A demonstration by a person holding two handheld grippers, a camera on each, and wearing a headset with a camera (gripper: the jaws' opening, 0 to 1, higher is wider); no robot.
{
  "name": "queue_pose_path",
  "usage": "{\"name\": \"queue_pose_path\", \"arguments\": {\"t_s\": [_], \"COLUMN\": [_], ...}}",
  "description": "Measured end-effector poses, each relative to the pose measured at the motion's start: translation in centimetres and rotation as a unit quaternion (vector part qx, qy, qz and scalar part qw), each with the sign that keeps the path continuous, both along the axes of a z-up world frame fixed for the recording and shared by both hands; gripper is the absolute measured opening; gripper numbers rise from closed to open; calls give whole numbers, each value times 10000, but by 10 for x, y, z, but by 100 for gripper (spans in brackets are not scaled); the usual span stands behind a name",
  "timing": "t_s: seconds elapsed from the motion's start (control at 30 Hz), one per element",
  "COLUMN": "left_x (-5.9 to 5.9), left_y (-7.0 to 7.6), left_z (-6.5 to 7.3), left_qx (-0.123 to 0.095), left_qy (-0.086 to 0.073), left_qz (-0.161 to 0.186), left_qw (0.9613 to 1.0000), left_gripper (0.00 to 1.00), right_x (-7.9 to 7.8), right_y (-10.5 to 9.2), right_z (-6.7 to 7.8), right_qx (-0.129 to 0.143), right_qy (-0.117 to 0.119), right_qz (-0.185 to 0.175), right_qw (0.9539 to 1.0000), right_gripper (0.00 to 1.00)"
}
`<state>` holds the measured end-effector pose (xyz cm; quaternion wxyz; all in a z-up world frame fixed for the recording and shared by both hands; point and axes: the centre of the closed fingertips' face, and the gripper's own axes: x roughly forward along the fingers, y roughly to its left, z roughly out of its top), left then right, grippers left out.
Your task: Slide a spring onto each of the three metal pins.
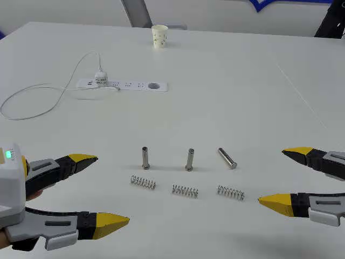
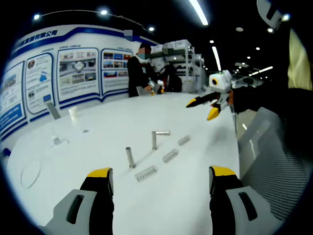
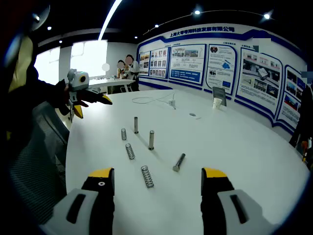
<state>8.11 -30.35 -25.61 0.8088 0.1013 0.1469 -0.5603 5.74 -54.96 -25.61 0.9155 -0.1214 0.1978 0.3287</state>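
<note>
Three short metal pins sit in a row on the white table: the left pin (image 1: 145,157) and middle pin (image 1: 190,159) stand upright, while the right pin (image 1: 227,158) lies on its side. Just in front of each lies a loose spring: left (image 1: 143,182), middle (image 1: 185,190), right (image 1: 230,192). My left gripper (image 1: 105,189) hovers open at the lower left, apart from them. My right gripper (image 1: 276,176) is open at the right edge. The left gripper view has its jaws (image 2: 161,172) wide apart before the nearest spring (image 2: 145,173). The right gripper view has its jaws (image 3: 157,172) spread near the lying pin (image 3: 179,162).
A white power strip (image 1: 123,84) with a plugged-in charger and looping white cable (image 1: 32,97) lies farther back on the left. A paper cup (image 1: 159,36) stands near the far edge. People stand at another table in the background (image 2: 146,68).
</note>
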Motion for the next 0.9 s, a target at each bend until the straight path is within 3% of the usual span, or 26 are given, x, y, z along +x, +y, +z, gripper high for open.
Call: {"name": "queue_pose_path", "arguments": {"t_s": [0.9], "left_x": [0], "left_y": [2], "left_z": [-2], "left_qx": [-25], "left_qy": [36], "left_qz": [20], "left_qw": [10000], "left_gripper": [81], "right_x": [1], "right_y": [0], "right_z": [3], "right_qx": [-42], "right_qy": [46], "right_qz": [-44], "right_qw": [10000], "right_gripper": [72]}}
